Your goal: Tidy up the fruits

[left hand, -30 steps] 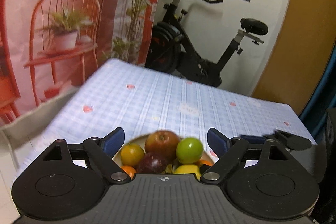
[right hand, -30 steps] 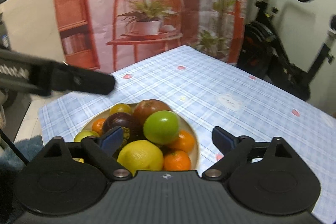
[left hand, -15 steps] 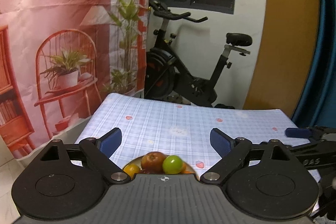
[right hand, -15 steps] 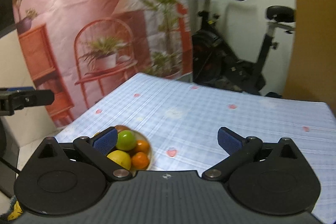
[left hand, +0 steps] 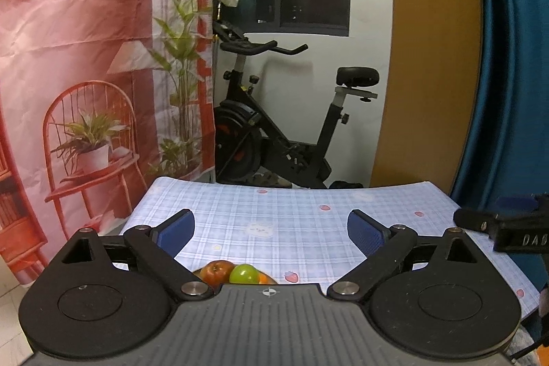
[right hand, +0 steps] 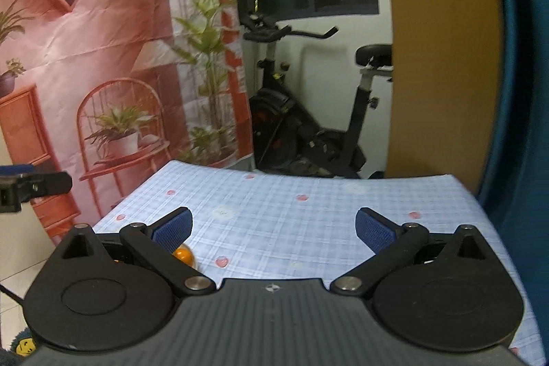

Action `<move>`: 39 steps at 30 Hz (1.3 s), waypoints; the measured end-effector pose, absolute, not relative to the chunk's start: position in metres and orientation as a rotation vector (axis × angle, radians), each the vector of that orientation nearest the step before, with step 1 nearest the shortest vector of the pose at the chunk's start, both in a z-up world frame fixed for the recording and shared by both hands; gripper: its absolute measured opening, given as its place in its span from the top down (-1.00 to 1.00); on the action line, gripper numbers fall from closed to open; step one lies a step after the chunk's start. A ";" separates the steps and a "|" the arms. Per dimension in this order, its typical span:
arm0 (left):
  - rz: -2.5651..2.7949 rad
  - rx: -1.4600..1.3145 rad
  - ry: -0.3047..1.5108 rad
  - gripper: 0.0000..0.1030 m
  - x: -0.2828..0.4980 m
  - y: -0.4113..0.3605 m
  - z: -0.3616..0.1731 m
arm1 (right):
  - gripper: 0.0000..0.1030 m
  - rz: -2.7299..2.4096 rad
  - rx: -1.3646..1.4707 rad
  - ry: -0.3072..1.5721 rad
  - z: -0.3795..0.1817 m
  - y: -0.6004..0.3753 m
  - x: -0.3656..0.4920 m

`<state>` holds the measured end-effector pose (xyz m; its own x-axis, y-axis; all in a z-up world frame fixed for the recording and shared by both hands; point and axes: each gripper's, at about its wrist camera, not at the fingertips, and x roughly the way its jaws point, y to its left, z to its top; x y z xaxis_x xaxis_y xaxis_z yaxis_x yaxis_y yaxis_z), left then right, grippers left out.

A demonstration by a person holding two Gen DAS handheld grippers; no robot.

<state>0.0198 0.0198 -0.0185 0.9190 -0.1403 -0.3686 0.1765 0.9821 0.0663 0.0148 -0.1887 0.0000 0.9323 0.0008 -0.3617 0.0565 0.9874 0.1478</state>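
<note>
Left gripper [left hand: 271,234], jaws spread and empty, hangs above a fruit bowl [left hand: 271,280] at bottom centre, where a red apple [left hand: 216,271] and green apple [left hand: 244,274] peek over its body. Right gripper [right hand: 272,230], likewise spread and empty, shows only an orange [right hand: 182,254] behind its left finger. Both have risen since a second ago; the checked tablecloth [right hand: 308,222] lies bare toward its far edge.

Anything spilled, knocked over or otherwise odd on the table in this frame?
Nothing stands out. The fruit bowl holds the red apple and green apple; no loose fruit shows on the tablecloth. Both claws, left and right, are open and empty.
</note>
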 end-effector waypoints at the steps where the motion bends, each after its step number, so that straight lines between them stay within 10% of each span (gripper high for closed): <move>1: -0.165 0.099 0.370 -0.89 0.017 0.019 -0.019 | -1.00 -0.035 0.159 0.359 0.002 -0.191 0.011; 39: -0.138 0.090 0.366 -0.93 0.013 0.018 -0.020 | -1.00 -0.072 0.172 0.321 0.008 -0.209 0.000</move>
